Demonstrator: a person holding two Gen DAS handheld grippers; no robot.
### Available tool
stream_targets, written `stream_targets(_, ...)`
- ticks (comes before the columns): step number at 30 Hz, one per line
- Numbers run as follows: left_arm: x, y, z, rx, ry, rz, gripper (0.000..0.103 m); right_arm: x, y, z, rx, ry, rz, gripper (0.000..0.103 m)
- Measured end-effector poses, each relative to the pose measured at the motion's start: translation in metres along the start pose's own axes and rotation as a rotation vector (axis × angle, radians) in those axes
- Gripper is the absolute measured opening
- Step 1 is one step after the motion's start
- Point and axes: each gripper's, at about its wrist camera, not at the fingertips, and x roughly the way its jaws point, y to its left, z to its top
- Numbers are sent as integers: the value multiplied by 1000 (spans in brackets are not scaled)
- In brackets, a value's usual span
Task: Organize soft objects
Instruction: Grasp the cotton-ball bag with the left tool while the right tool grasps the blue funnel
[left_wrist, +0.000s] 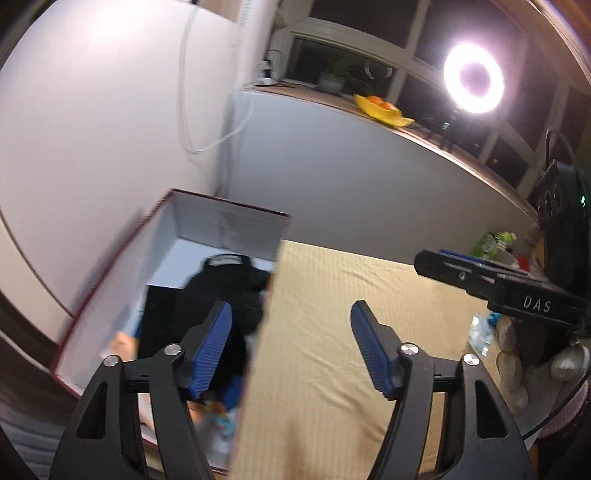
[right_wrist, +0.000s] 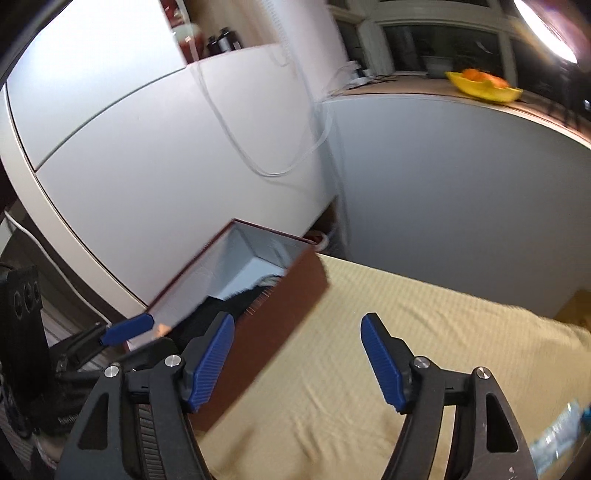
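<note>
A yellow-beige cloth (left_wrist: 332, 332) covered the work surface and filled the lower half of both views. At its left edge stood an open box (left_wrist: 173, 236), dark red outside and white inside. The left wrist view looked down into it and showed a dark garment (left_wrist: 229, 291) lying inside, with some lighter items near the close end, too blurred to tell. The right wrist view showed mostly the box's red outer wall (right_wrist: 280, 317); only a strip of the dark garment (right_wrist: 243, 299) appeared over the rim.

The left gripper (left_wrist: 291, 347) hung above the line where the box wall met the cloth, jaws spread, nothing between the blue pads. The right gripper (right_wrist: 297, 362) stood over the cloth just beside the box, likewise spread and empty.

Only the left view showed the right tool's black body and a gloved hand (left_wrist: 517, 369) on it. Only the right view showed one blue fingertip (right_wrist: 129, 328) of the left gripper by the box's near corner.

A yellow bowl (left_wrist: 384, 110) with orange fruit sat on the far ledge.
</note>
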Motion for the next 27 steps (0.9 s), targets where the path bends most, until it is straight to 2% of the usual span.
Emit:
stream_targets(6, 12, -52, -15, 68, 48, -93, 68, -48, -54, -44, 46, -15, -80, 70)
stream_targets(13, 37, -119, -34, 151, 108, -184, 69, -111, -138, -87, 162, -42, -197, 70)
stream_targets(18, 60, -166, -47, 219, 157, -219, 69, -156, -190, -110, 232, -79, -271, 70)
stream_targets(21, 74, -198, -54, 278, 190, -245, 69, -176, -217, -121, 245, -91, -323, 70)
stream_targets(27, 102, -261, -66, 406, 260, -304, 70, -188, -264, -136, 282, -63, -362, 70)
